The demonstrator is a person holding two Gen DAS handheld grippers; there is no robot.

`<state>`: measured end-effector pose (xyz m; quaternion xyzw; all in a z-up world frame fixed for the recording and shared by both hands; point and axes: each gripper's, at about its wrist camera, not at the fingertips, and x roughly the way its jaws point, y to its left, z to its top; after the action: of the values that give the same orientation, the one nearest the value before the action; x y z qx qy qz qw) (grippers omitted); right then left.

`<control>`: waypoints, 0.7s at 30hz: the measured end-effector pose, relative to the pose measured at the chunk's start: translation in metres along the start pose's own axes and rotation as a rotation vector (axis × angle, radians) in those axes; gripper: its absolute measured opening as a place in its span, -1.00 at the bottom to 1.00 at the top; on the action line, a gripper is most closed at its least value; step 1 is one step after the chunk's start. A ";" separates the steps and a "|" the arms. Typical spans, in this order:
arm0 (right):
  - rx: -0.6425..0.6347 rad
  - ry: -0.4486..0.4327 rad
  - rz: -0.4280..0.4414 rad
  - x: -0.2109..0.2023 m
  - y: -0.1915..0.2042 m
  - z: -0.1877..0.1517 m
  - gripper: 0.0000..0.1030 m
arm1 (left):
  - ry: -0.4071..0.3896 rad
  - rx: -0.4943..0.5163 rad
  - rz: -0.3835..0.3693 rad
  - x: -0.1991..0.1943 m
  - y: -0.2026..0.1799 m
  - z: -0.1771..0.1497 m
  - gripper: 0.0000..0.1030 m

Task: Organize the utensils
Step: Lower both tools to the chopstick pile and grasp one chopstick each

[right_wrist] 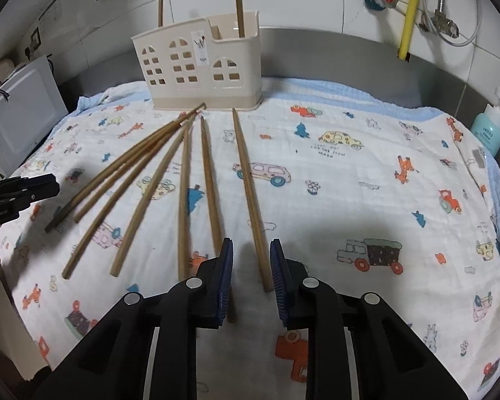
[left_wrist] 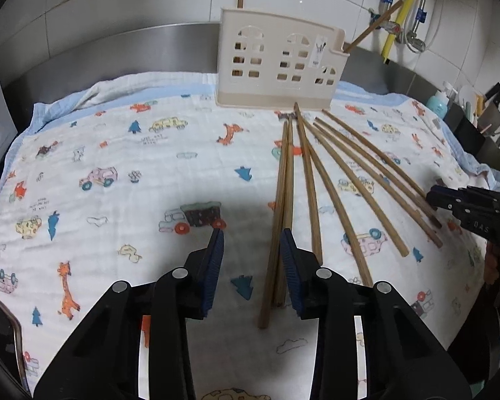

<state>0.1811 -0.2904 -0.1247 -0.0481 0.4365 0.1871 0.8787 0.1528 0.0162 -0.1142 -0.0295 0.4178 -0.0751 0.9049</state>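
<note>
Nearest, the left gripper [left_wrist: 251, 233] stood with its blue-padded jaws partly apart and nothing between them, only printed cloth [left_wrist: 116, 153] showing in the gap. A pair of chopsticks [left_wrist: 285, 180] lay just at its 3 o'clock side, passing under the right-hand pad without being clamped. Likewise, the right gripper [right_wrist: 251, 245] held its jaws at a narrow gap, and one long chopstick [right_wrist: 250, 193] ran down from 12 o'clock so that its near end lay between the pads; neither pad visibly pressed on it. A second chopstick [right_wrist: 210, 173] passed just behind the left-hand pad.

Further out, the remaining chopsticks [right_wrist: 140, 180] fanned across the cloth toward 10 and 11 o'clock in the right wrist view, their far tips gathered near the holder's foot. Among the cartoon cars, giraffes and trucks printed on the cloth, small lettering under a yellow car [right_wrist: 341, 138] read partly as "THE" and "MOON"; the rest was too small to make out. At the 3 o'clock edge of the left wrist view the other gripper's black body bore pale letters that looked like "DAS".

Farthest, at 12 o'clock, the cream utensil holder [right_wrist: 200, 73], pierced with house-window cutouts, stood upright on the cloth against the steel backsplash. A small sticker [right_wrist: 199, 48] on its front carried print too fine to read. Two chopsticks [right_wrist: 239, 3] already stood in its compartments. A teal bottle [right_wrist: 488, 131] at 2 o'clock had an illegible label.
</note>
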 end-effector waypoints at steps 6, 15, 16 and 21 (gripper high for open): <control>-0.008 0.017 0.003 0.008 -0.001 0.000 -0.67 | 0.021 0.018 -0.018 0.009 -0.004 -0.002 -0.56; -0.018 0.018 0.002 0.011 0.000 0.000 -0.69 | 0.035 0.052 -0.015 0.018 -0.010 -0.001 -0.63; -0.020 0.019 0.001 0.011 0.000 0.000 -0.69 | 0.038 0.061 -0.009 0.020 -0.011 0.000 -0.63; -0.040 0.019 -0.012 0.012 0.002 0.001 -0.69 | 0.043 0.095 0.008 0.024 -0.013 0.002 -0.63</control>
<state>0.1874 -0.2846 -0.1334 -0.0703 0.4409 0.1899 0.8744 0.1685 -0.0008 -0.1296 0.0168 0.4333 -0.0916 0.8964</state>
